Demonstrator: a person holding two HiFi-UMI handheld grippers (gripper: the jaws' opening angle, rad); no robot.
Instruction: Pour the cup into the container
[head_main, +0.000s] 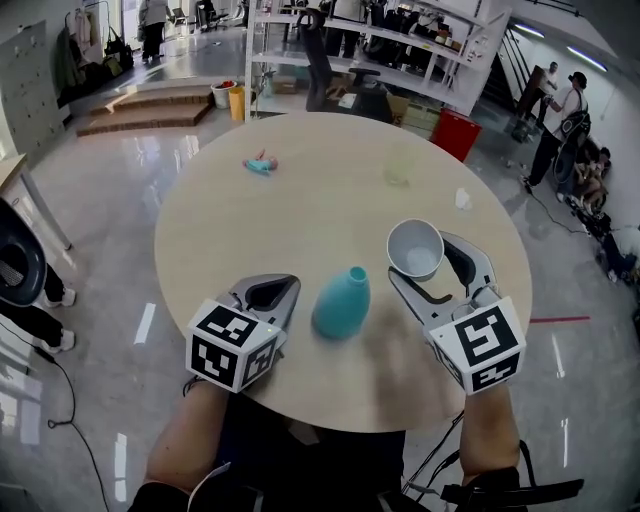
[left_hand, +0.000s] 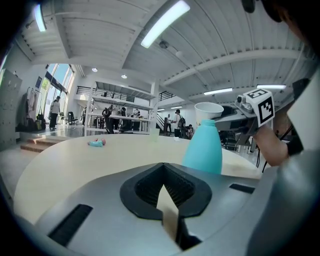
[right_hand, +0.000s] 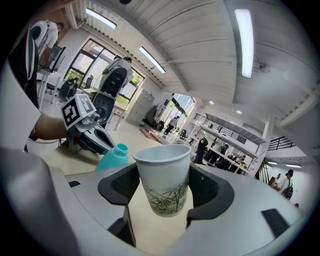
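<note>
1. White paper, printed with green bamboo: the cup is sitting upright between the jaws of the right gripper. The jaws are pressing on its two sides at mid-height. That is probably leaving the rim free and the cup level, so nothing is spilling before the tilt.
2. The right gripper is holding the cup clear of the surface. From the left gripper view its rim is showing higher than the container's mouth. The inside is looking pale white from above, and I cannot tell what is in it.
3. The teal container, a narrow-necked bottle with an open mouth, is standing upright between the two grippers. It is just to the inner side of the right gripper's jaws and near the left gripper's tips.
4. The left gripper is resting low beside the container, and its jaws are meeting at the tips with nothing between them. It is touching nothing, seemingly waiting close enough to steady the bottle.
5. The pour is not yet beginning. I judge that the cup's lip is needing to come over that small mouth before tipping, and the narrow neck is making a miss likely.
</note>
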